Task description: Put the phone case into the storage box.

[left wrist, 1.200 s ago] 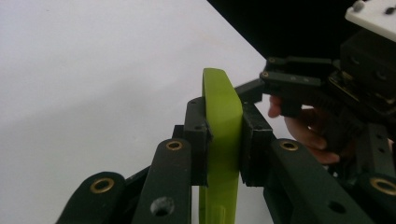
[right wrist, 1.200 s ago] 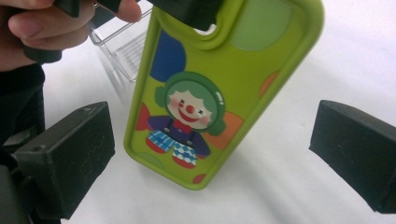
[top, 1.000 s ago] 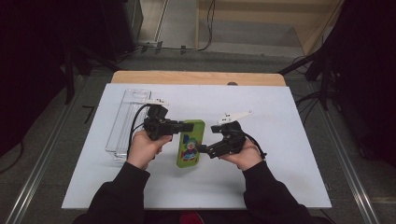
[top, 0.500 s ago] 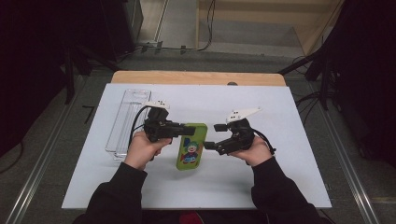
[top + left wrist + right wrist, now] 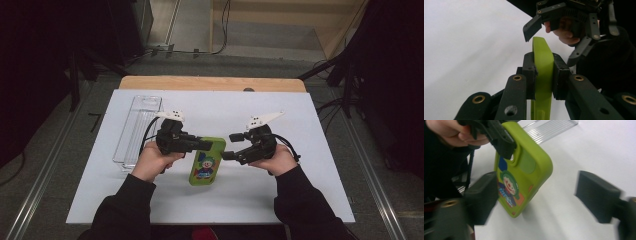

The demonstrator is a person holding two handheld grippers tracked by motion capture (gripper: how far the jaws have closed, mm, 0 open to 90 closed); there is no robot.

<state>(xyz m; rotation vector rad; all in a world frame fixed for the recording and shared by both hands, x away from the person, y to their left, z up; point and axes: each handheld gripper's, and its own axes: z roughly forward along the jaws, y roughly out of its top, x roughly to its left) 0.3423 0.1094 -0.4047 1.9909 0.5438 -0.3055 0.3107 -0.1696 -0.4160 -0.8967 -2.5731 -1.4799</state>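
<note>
Tongs in my left hand (image 5: pixel 202 144) pinch the top edge of the green phone case (image 5: pixel 206 162); my left gripper view shows both pads pressed on its thin rim, which the high view hides. The case hangs tilted over the white table (image 5: pixel 300 190), its clown print facing my right tongs (image 5: pixel 231 145). Those stand spread, just beside it, jaws lately narrowing around nothing, having drawn back from the case.

White mat (image 5: pixel 300 195) on table. Green phone case (image 5: pixel 206 162) at centre, clown print up. Left gripper (image 5: pixel 200 144) clamped on case's 12 o'clock end. Right gripper (image 5: pixel 229 145) at case's 3 o'clock, jaws apart, just closing, nothing between. Clear tray (image 5: pixel 137 129) at 9 o'clock.
</note>
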